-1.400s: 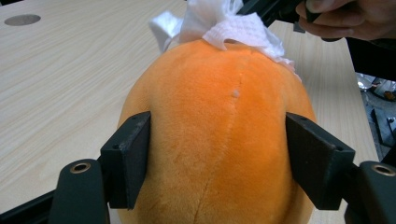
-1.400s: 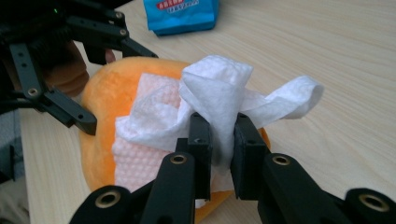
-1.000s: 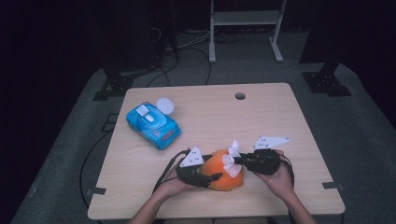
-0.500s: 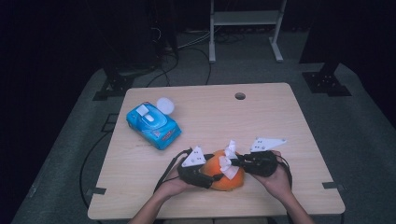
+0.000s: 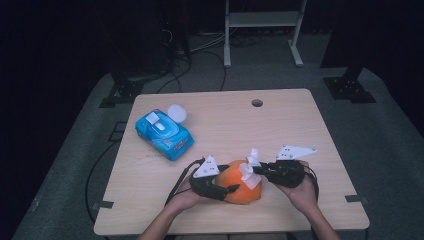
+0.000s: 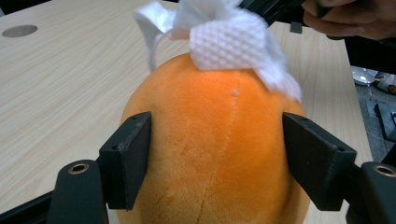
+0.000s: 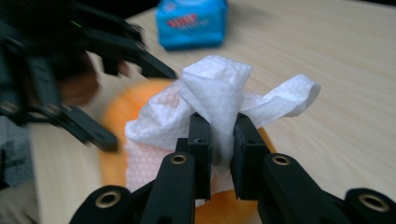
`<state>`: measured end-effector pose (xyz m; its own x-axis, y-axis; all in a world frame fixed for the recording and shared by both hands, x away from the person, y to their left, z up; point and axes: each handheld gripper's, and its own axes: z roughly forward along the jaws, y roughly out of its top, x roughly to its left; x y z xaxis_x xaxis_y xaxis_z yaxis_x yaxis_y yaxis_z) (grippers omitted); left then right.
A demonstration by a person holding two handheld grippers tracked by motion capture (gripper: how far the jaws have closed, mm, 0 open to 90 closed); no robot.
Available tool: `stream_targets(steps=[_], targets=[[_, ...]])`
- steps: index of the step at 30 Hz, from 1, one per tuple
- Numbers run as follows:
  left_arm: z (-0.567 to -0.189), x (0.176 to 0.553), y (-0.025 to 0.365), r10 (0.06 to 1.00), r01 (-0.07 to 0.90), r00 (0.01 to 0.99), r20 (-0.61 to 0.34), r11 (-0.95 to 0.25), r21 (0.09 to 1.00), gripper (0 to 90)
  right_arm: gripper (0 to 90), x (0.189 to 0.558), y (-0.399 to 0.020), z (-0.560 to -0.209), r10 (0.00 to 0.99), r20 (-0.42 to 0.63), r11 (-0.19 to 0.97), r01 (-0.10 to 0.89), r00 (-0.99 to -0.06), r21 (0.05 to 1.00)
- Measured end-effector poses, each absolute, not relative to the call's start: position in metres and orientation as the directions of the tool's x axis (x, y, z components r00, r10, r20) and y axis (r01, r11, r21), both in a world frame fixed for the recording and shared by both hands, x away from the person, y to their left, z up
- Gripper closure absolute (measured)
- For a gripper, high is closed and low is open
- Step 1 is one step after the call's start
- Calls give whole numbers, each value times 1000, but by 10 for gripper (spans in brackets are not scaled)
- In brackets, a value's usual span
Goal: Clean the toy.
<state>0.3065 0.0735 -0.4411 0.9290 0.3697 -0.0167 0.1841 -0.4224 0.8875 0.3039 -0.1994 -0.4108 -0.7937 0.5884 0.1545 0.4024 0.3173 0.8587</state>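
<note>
An orange plush ball point(image 5: 241, 192) rests near the table's front edge. My left gripper point(image 5: 227, 182) is shut on it from the left, and its jaws have just been closing a little. In the left gripper view the two pads point(image 6: 128, 161) press the sides of the plush ball point(image 6: 219, 149). A crumpled white wipe point(image 5: 248, 167) lies on top of the plush, pinched in my shut right gripper point(image 5: 256, 170), which comes in from the right. In the right gripper view, that gripper point(image 7: 219, 133) clamps the wipe point(image 7: 215, 98) over the blurred plush ball point(image 7: 116, 121).
A blue pack of wipes point(image 5: 164, 134) lies at the table's left, with a round white lid point(image 5: 176, 112) just behind it. A cable hole point(image 5: 257, 103) sits near the far edge of the wooden table point(image 5: 290, 125). Stands and cables cover the dark floor beyond.
The right gripper has shifted the wipe slightly across the top of the plush. The left gripper and the plush have kept their place.
</note>
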Motion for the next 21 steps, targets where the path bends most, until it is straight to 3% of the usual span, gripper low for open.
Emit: stream_targets(steps=[4,10,13,17,21], targets=[[-440,307,75,363,181,931,-14,-428,886,243,791,300,-181,-415,560,92,398,365,-823,842],[-436,310,84,350,205,935,-56,-406,890,118,792,305,-190,-418,577,105,390,386,-810,836],[-440,314,86,356,233,931,-79,-413,880,108,792,308,-195,-418,591,112,381,399,-799,834],[-442,312,83,371,232,926,-66,-426,874,265,793,308,-197,-415,612,113,366,407,-783,837],[-438,307,77,370,220,928,-47,-439,871,287,793,298,-188,-403,570,106,344,354,-815,870]])
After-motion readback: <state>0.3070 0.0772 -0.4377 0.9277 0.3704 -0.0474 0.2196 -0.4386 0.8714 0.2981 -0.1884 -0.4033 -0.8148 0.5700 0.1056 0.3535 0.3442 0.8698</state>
